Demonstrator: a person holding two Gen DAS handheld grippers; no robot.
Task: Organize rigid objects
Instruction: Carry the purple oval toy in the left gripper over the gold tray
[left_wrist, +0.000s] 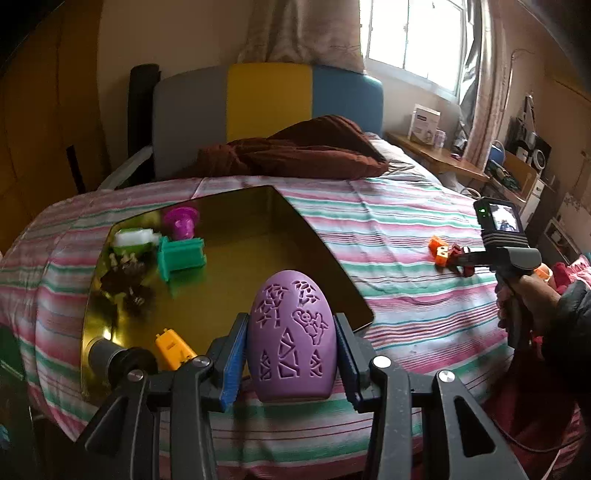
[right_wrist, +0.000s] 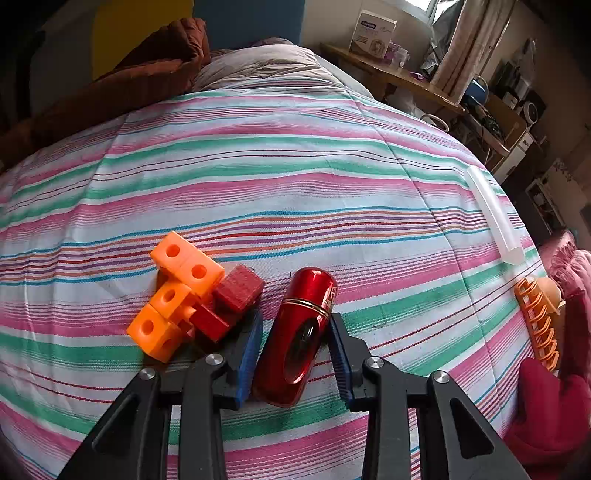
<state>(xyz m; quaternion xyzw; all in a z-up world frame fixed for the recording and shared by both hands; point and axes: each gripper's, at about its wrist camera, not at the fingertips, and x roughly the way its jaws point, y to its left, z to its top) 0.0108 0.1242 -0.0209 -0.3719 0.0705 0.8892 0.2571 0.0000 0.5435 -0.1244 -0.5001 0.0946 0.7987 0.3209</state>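
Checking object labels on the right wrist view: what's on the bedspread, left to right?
orange block cluster → dark red blocks → red metallic case, between the right gripper fingers → white tube → orange coil piece

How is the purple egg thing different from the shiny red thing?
The purple egg is matte with cut-out patterns; the red capsule is glossy and smooth, with a gold band. The egg is rounder, the capsule long and slim. The egg is over the gold tray; the capsule lies on the striped bedspread. Both sit between blue-padded gripper fingers.
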